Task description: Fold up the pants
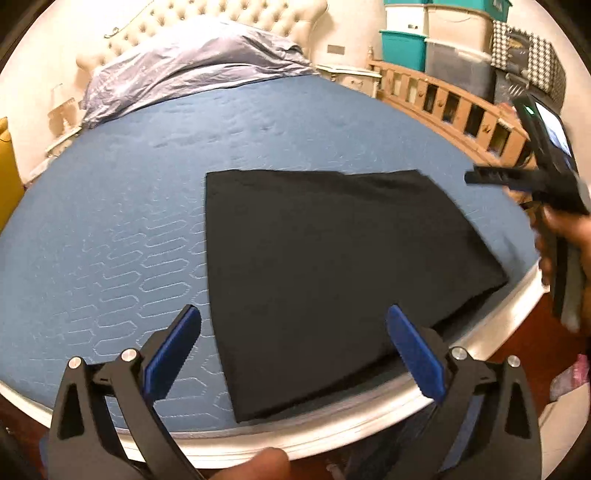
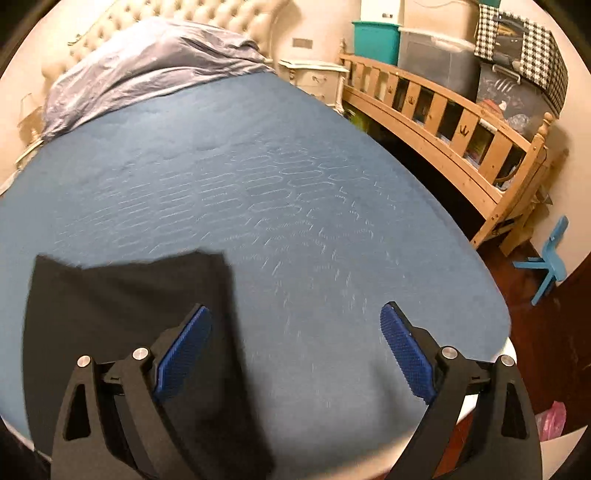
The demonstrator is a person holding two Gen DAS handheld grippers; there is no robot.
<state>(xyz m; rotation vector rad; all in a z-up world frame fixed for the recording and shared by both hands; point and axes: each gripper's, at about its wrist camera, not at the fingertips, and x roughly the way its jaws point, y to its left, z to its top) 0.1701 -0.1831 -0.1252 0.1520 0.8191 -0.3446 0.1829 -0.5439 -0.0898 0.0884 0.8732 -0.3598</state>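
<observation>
The black pants (image 1: 332, 273) lie folded into a flat, roughly square stack on the blue bed cover (image 1: 110, 221), close to the bed's near edge. My left gripper (image 1: 293, 314) hovers open above the stack's near left part, nothing between its blue pads. In the left wrist view my right gripper (image 1: 491, 179) shows blurred at the far right, held in a hand, off the pants' right corner. In the right wrist view my right gripper (image 2: 295, 314) stands open over bare cover, with the pants (image 2: 122, 314) under and beside its left finger.
A crumpled grey-blue duvet (image 1: 192, 70) lies at the head of the bed by a cream tufted headboard (image 1: 229, 18). A wooden cot rail (image 2: 443, 118) runs along the right side, with storage boxes (image 2: 436, 55) behind it. A small blue chair (image 2: 546, 262) stands on the dark floor.
</observation>
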